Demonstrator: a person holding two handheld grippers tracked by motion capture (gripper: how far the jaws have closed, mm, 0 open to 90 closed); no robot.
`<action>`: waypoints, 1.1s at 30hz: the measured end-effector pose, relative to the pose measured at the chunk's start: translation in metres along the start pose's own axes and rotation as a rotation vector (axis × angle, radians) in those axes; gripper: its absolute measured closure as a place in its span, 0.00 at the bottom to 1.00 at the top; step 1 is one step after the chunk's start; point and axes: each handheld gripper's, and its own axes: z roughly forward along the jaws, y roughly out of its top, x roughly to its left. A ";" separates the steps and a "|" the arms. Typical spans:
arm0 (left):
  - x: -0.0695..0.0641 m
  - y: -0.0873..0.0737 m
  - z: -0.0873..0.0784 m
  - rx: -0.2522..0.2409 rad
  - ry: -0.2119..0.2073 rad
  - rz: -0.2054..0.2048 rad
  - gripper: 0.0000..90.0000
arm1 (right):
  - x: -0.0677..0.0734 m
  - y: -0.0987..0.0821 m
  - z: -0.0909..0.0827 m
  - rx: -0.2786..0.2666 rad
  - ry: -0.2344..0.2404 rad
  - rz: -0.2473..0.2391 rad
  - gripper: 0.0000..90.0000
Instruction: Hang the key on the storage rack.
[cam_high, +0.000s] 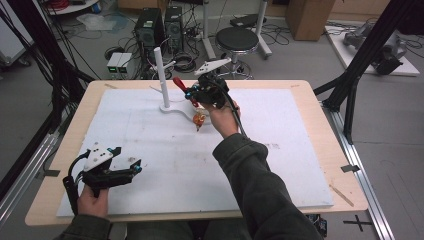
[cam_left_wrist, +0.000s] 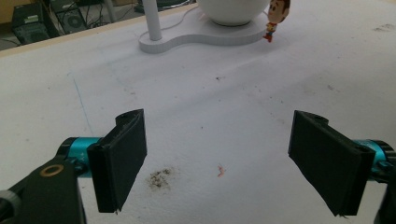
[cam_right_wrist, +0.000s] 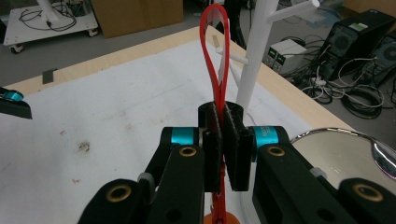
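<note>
Two grippers are seen at a light wooden table (cam_high: 320, 150) covered by a white foam sheet (cam_high: 165, 165). The right gripper (cam_right_wrist: 223, 140) is clamped shut on a thin red plastic strap loop (cam_right_wrist: 215, 42); the strap is pinched flat between the black pads, and the loop stands up above the jaws, slightly tilted. In the high view, the right gripper (cam_high: 192, 93) is held over the far middle of the sheet, just beside a white plastic stand with an upright post and side pegs (cam_high: 161, 70). The red loop (cam_high: 178, 83) points towards the post but is apart from it; whether it touches a peg cannot be told. A small orange-brown cowboy toy figure (cam_high: 199, 119) hangs below the same gripper at the lower end of the strap, close over the stand's curved base. In the left gripper view, the figure (cam_left_wrist: 275, 16) is seen at the base edge, next to a white bowl-shaped part (cam_left_wrist: 231, 11).

The left gripper (cam_left_wrist: 217, 158) is held wide open with nothing between its pads, over bare, lightly stained sheet. In the high view, the left gripper (cam_high: 127, 160) is at the near left corner, well apart from the stand and the strap.
</note>
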 end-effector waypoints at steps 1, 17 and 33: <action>0.001 0.000 0.000 0.004 -0.001 0.009 0.22 | 0.000 0.000 0.002 -0.002 -0.002 -0.006 0.96; 0.001 0.000 0.000 0.000 -0.002 -0.002 0.22 | 0.007 0.013 0.038 0.026 -0.010 -0.010 0.96; 0.002 0.000 -0.001 0.002 0.001 -0.003 0.22 | 0.012 0.019 0.074 0.061 -0.062 -0.012 0.96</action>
